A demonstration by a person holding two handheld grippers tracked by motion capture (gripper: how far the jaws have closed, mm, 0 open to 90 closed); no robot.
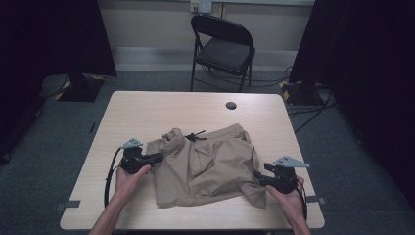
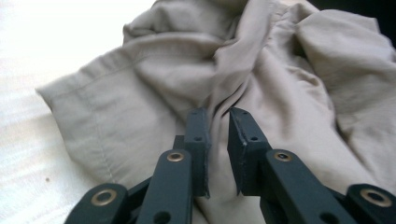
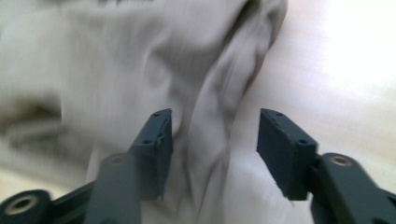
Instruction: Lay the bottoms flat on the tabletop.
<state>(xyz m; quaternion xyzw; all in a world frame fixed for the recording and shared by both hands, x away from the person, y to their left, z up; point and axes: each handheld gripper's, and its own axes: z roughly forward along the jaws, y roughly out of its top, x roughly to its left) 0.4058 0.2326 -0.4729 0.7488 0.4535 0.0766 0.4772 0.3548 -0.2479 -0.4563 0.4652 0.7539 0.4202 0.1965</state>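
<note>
One tan garment lies crumpled on one wooden bench. Two tongs, the left and the right, are each in one of two hands. One folding chair stands behind.

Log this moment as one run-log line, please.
garment: tan, crumpled on table | left gripper: open, fold between jaws | right gripper: open, at garment's edge

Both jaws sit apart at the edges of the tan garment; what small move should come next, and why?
Probably draw both grippers back off the cloth. The left gripper has its jaws slightly parted over a fold of the tan garment, the right gripper stands wider around a ridge, and neither presses on it. The garment lies crumpled on the table, so a fresh hold looks needed.
</note>
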